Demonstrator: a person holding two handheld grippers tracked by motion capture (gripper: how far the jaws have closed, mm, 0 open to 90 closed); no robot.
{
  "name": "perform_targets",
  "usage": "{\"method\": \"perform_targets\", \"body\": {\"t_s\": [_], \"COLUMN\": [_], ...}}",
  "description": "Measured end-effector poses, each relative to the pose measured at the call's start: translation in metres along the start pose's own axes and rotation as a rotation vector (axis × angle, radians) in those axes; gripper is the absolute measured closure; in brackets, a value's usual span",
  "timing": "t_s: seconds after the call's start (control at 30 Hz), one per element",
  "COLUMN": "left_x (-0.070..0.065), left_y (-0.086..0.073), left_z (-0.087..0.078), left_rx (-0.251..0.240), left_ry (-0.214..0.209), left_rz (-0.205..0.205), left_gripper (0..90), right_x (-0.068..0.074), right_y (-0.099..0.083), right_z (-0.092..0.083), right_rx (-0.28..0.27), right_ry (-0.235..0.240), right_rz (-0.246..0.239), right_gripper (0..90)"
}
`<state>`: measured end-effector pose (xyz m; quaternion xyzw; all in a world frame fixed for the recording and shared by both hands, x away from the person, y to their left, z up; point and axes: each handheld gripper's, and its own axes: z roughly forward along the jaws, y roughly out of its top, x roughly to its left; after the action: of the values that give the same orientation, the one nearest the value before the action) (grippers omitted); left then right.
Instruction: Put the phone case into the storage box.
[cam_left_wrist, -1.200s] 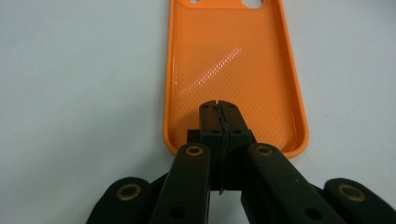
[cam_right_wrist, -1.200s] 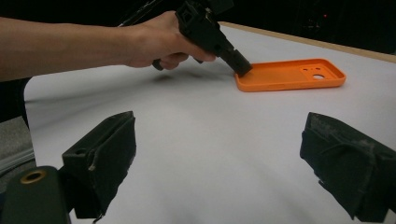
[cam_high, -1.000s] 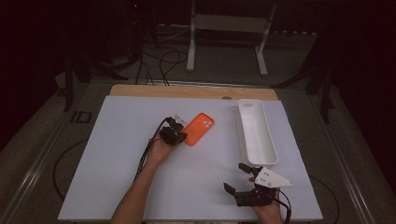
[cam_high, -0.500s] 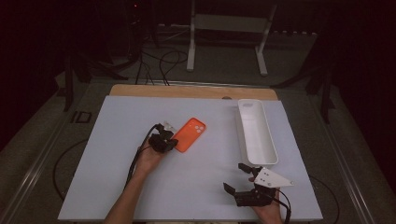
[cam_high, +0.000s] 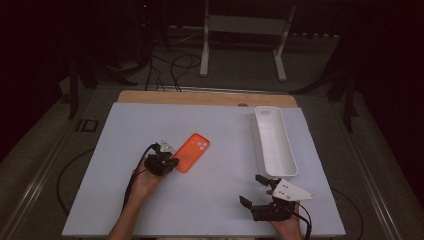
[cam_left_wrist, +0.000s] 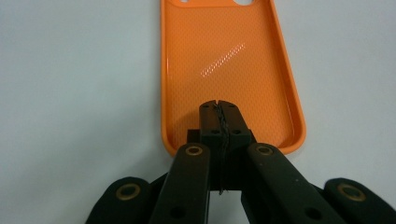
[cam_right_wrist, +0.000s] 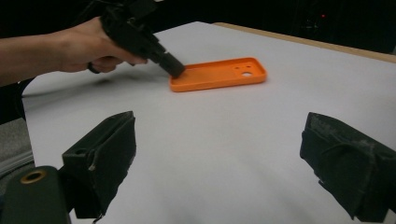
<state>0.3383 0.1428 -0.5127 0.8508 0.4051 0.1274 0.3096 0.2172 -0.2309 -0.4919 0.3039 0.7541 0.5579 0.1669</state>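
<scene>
In the middle of the high view, a bit left, we see our orange phone case (cam_high: 191, 152) lying flat on the white table (cam_high: 220, 130), hollow side up. Our left gripper (cam_high: 167, 162) sits at the case's lower left end, and in the left gripper view its jaws are pressed tight together with nothing between them, their tips (cam_left_wrist: 219, 116) resting inside the case (cam_left_wrist: 229, 70) near its short end. At the lower right of the high view, our right gripper (cam_high: 254, 190) waits with its jaws spread wide and empty, just below the long white tray (cam_high: 274, 142), well apart from the case.
</scene>
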Motion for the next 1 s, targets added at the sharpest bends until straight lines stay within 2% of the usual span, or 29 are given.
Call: {"method": "perform_targets", "body": {"t_s": [0.23,0.27,0.3,0.57,0.67,0.77,0.83,1.0], "left_x": [0.0,0.0,0.0,-0.001,-0.001,-0.001,-0.001,0.001], "left_y": [-0.027,-0.027,-0.033,-0.036,-0.036,-0.036,-0.037,-0.043], "left_z": [-0.021,-0.021,-0.026,-0.028,-0.029,-0.036,-0.044,-0.069], "left_rx": [-0.012,-0.012,-0.012,-0.014,-0.022,-0.084,-0.138,-0.269], "left_ry": [0.007,0.007,0.019,0.038,0.029,0.024,0.017,0.016], "left_rz": [-0.005,-0.005,-0.003,0.007,0.003,-0.013,-0.012,-0.004], "left_gripper": [90.0,90.0,90.0,90.0,86.3,76.3,73.8,60.0], "right_x": [0.0,0.0,0.0,0.002,0.002,0.001,0.0,0.0], "right_y": [0.0,0.0,0.0,-0.001,-0.001,-0.001,-0.001,-0.001], "right_z": [0.001,0.001,0.001,0.004,0.004,0.004,0.004,0.004], "right_rx": [0.0,0.0,0.001,0.007,0.008,0.006,0.005,0.01], "right_ry": [-0.001,-0.001,0.0,0.002,0.003,0.001,-0.001,0.002], "right_rz": [-0.001,-0.001,-0.002,-0.005,-0.003,0.006,0.006,0.003], "right_gripper": [10.6,10.6,10.6,10.6,10.6,10.6,10.6,10.5]}}
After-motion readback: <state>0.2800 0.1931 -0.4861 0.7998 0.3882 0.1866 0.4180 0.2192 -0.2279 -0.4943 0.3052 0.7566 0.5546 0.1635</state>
